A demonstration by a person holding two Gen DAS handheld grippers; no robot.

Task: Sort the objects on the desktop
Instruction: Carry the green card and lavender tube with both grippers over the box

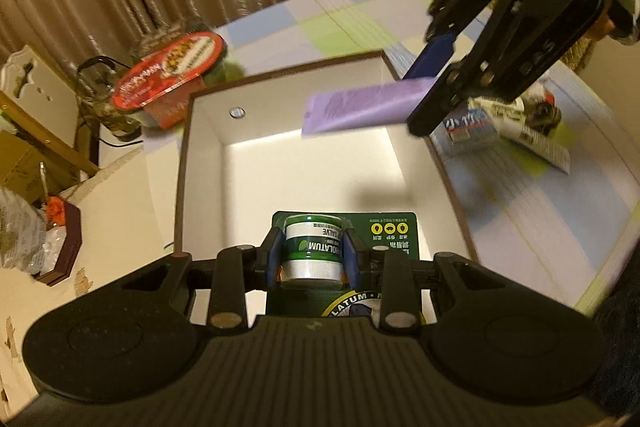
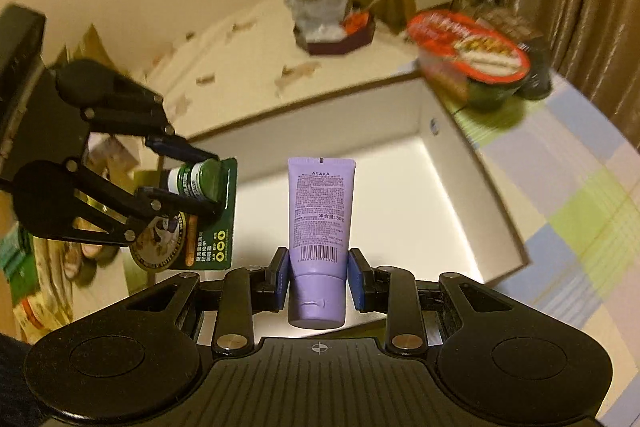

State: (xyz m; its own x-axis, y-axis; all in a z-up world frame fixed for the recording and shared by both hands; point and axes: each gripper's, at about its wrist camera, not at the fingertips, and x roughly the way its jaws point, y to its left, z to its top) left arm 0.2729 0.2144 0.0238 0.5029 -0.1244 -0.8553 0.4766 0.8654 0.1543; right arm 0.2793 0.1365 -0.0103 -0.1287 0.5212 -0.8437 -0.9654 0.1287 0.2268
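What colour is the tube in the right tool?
Lilac tube, clearest in the right wrist view.

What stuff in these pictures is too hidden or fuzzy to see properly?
- Left wrist view: the packets on the checked cloth beside the white box are motion-blurred; their print is unreadable.
- Left wrist view: the green salve card is partly hidden by the left gripper.
- Right wrist view: the red-lidded bowl is blurred, label illegible.
- Right wrist view: small print on the purple tube is too tiny.

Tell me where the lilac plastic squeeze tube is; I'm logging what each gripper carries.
The lilac plastic squeeze tube is clamped in the right gripper, held above the open white box, across from the green salve jar pack in the left gripper.
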